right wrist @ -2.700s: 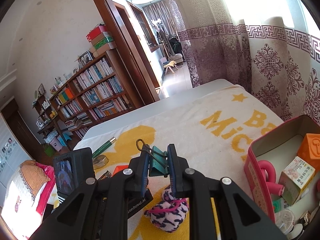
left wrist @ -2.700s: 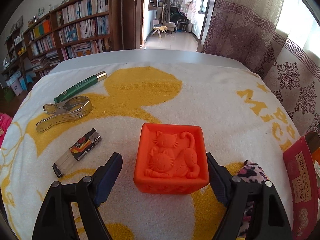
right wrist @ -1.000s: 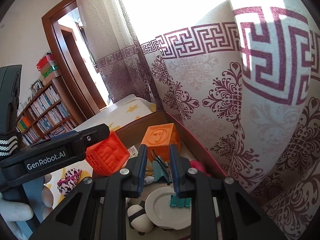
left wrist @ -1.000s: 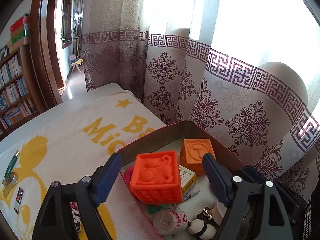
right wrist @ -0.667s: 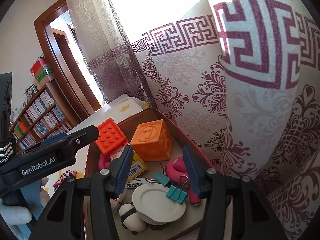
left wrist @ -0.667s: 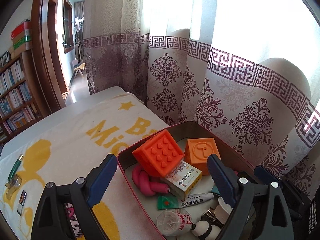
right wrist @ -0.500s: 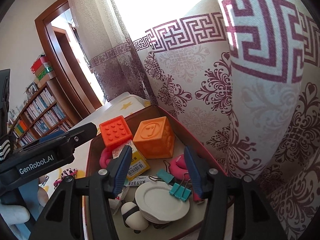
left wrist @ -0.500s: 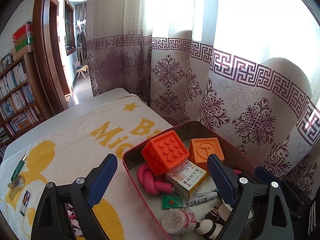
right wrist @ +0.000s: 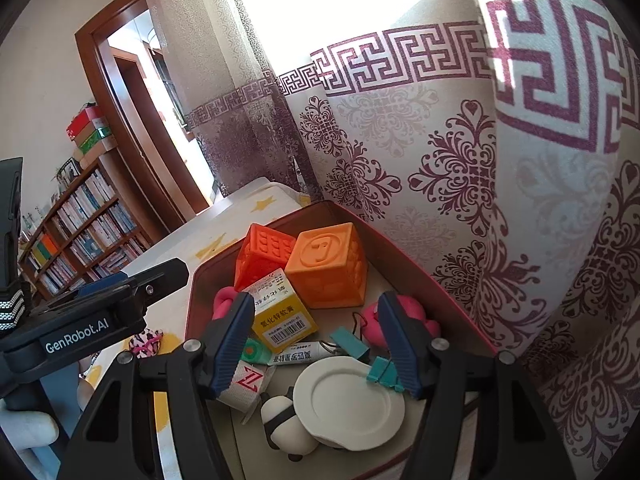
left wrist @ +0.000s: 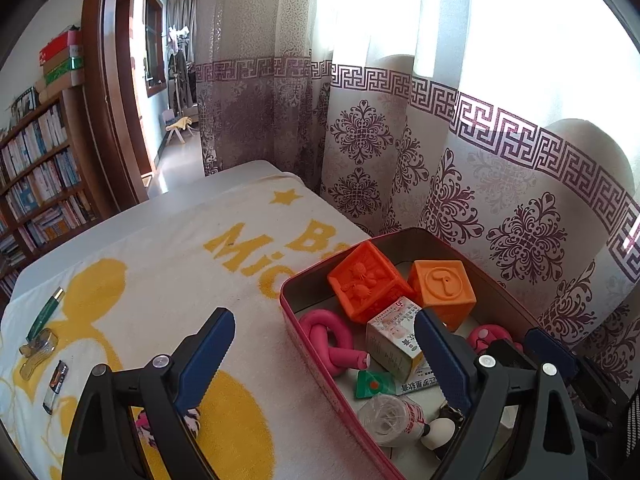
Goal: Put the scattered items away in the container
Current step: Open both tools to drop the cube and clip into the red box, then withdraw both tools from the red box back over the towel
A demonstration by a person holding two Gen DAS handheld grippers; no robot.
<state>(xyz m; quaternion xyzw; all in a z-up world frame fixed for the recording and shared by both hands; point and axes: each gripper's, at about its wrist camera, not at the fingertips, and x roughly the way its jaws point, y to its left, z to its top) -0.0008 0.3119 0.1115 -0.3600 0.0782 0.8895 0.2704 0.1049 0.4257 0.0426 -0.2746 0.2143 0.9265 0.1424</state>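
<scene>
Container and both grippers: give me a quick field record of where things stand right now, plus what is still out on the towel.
container: red tin, open, at the towel's curtain-side edge
in container: two orange blocks, medicine box, white dish, teal binder clips, pink curler, panda figure, small tubes
left gripper: open, empty, astride the tin's near wall
right gripper: open, jaws just opened, above the clips, nothing between the pads
still on towel: green pen, clear clip, lighter, leopard scrunchie

Red container [right wrist: 408, 258] holds tilted orange cube [right wrist: 262, 258] and teal binder clips [right wrist: 382, 372].
</scene>
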